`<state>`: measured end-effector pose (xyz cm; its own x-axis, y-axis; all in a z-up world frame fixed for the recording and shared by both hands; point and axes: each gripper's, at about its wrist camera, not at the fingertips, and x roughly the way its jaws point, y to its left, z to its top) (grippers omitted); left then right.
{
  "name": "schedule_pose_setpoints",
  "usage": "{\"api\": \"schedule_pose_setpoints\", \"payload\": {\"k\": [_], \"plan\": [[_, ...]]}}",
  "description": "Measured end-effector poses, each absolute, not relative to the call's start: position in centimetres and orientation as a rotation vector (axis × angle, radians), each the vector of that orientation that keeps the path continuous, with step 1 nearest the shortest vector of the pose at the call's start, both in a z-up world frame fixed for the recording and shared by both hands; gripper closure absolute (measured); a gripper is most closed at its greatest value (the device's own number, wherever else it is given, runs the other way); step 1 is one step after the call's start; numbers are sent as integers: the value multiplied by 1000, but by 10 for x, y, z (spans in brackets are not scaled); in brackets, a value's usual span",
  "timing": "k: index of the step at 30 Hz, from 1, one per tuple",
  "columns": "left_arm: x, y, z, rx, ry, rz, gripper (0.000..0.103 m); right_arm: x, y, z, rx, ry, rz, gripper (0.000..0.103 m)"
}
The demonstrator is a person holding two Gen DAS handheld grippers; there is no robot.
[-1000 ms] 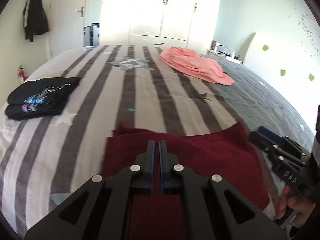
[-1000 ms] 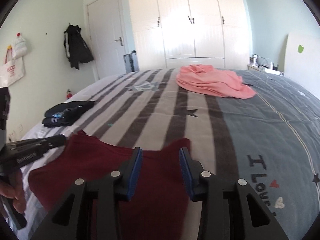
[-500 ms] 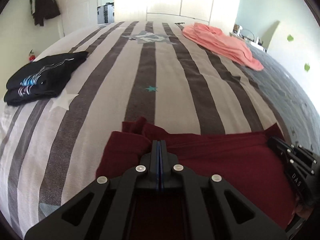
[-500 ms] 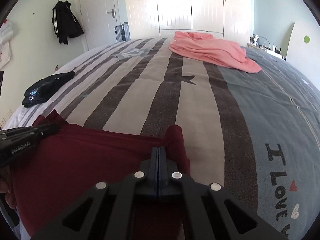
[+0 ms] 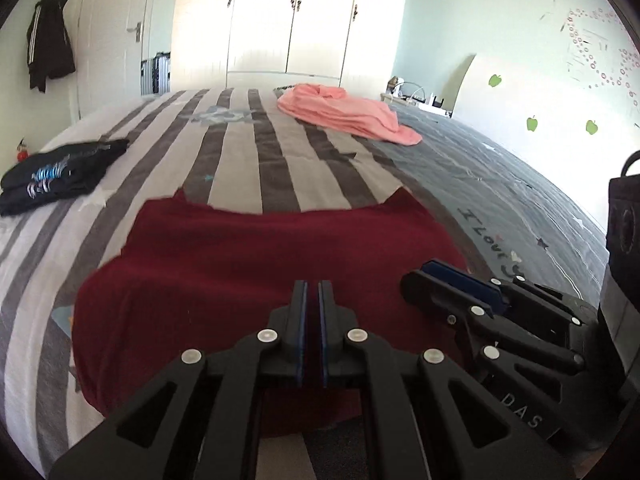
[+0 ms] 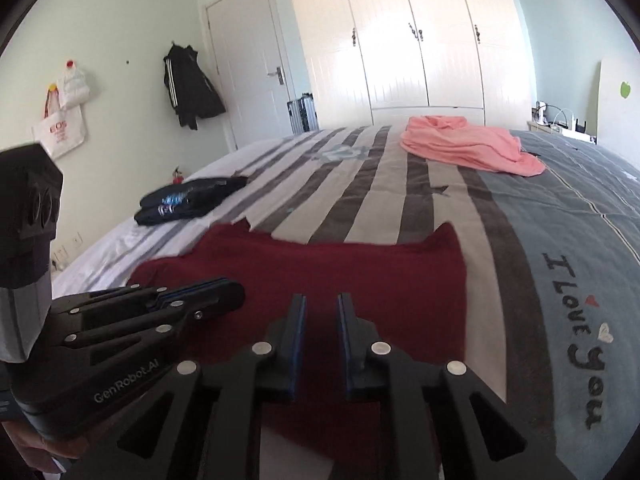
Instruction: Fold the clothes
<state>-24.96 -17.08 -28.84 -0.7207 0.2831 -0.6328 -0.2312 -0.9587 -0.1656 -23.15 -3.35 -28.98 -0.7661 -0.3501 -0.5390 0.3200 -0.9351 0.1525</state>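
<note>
The left gripper (image 5: 311,286) has its jaws a tiny bit apart, with a thin gap between the blue pads. Nothing is in them. The right gripper (image 6: 321,300) has its jaws a little wider apart, and they hold nothing too. Both grippers hang side by side over the near part of the dark red garment (image 5: 256,276), and it is hard to tell if they touch the cloth.

The dark red garment lies spread flat on the near end of the bed (image 5: 280,160). Its far edge has two little pointed corners, one on the left and one on the right. Its right side sits close to the words "I Love You" (image 6: 576,332) printed on the gray part of the cover.

Farther off to the left, a folded black garment (image 5: 56,176) with shiny print rests near the bed's edge. Far across the bed, a pink garment (image 5: 344,114) lies in a loose heap, well apart from the red one.

Behind the bed stands a big white wardrobe (image 6: 408,40). A black jacket (image 6: 192,88) hangs on the wall by the door (image 6: 244,72).
</note>
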Motion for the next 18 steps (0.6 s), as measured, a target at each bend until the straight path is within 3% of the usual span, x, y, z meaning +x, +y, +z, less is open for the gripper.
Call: {"api": "schedule_pose_setpoints", "payload": {"k": [10,12,13,15,18], "plan": [[-254,-203,-294,-1067,-76,2780,101,-262,22,-316,1065,-90,-2791,93],[-253,-226,-292,-1083,-178,2805,101,-265,40,-319,1103,-149,-2781,79],[-251,-234,-291,-1083,-198,2826,101,-267,50,-320,1122,-180,-2774,78],[-246,-245,-287,-1068,-188,2884,101,-260,52,-311,1065,-169,-2786,78],[-235,-256,-278,-1022,-323,2864,98,-242,46,-294,948,-153,-2781,78]]}}
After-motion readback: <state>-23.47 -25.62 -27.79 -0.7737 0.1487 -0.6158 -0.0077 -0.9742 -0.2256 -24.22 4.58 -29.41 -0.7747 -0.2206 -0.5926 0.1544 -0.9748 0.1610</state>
